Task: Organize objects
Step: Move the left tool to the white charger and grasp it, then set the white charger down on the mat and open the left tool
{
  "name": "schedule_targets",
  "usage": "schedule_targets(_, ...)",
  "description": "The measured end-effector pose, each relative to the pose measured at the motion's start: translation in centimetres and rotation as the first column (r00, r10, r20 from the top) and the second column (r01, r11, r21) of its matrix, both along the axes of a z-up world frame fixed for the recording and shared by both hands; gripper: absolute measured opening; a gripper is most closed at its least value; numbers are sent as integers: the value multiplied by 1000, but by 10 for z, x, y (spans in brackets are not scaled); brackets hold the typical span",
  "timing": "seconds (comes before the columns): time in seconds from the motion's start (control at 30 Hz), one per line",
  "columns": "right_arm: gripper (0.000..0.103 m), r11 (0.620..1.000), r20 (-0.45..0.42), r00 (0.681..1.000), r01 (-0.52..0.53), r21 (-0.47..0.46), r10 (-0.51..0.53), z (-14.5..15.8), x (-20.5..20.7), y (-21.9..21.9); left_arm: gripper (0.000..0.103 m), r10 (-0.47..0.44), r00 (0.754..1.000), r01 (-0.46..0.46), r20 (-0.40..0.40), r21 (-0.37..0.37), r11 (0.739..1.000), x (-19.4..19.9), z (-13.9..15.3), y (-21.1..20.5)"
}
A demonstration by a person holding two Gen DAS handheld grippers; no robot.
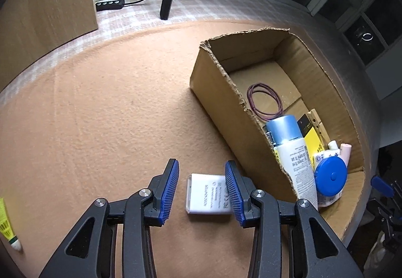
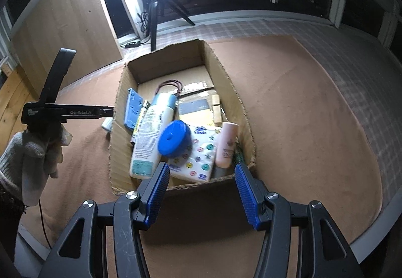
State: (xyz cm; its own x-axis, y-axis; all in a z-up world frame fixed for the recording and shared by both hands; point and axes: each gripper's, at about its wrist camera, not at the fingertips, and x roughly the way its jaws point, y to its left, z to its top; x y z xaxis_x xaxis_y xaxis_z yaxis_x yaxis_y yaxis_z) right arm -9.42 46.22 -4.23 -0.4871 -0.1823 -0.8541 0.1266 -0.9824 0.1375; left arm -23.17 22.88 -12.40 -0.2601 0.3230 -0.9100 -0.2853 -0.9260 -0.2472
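Observation:
A white flat charger-like block (image 1: 207, 193) lies on the brown felt table, just left of the cardboard box (image 1: 216, 82). My left gripper (image 1: 202, 172) is open, its blue pads either side of the block and above it. My right gripper (image 2: 202, 173) is open and empty, hovering over the near end of the box (image 2: 118, 127). The box holds a white bottle with a blue cap (image 2: 150, 134), a round blue tape case (image 2: 174, 138), a tissue pack (image 2: 196, 157), a pink bottle (image 2: 226, 147), a blue flat case (image 2: 133, 109) and a cord loop (image 1: 265, 99).
A green-and-yellow tube (image 1: 7, 225) lies at the table's left edge. The left hand-held gripper body (image 2: 65, 112) and gloved hand (image 2: 37, 149) show in the right wrist view, left of the box. A tripod (image 2: 155, 16), a power strip (image 1: 109, 4) and a wooden panel (image 1: 47, 1) stand behind.

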Motion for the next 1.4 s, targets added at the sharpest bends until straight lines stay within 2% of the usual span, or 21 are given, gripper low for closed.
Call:
schedule_targets(0.2, 51, 1000, 3, 1000, 8, 6, -8, -2, 2, 2, 42, -32, 999, 32, -4, -1, 999, 5, -2, 5)
schedule_targets(0.47, 51, 1000, -7, 1000, -13, 2, 13, 2, 4, -9, 42, -112, 993, 111, -29, -62, 992, 34, -5, 9)
schedule_targets(0.73, 51, 998, -18, 998, -60, -18, 59, 6, 8, -34, 42, -188, 980, 179, -70, -113, 977, 86, -4, 1)
schedule_targets(0.83, 51, 996, -20, 996, -87, -24, 86, 7, 10, -48, 42, -197, 978, 188, -68, -111, 976, 104, -4, -6)
schedule_targets(1.2, 51, 983, -13, 983, -182, -36, 182, 3, 15, -95, 42, -147, 986, 142, -77, -68, 988, 150, -1, -37)
schedule_targets(1.4, 51, 973, -12, 974, -227, -34, 226, 1, 18, -117, 42, -36, 995, 35, -91, -13, 999, 162, 16, -68)
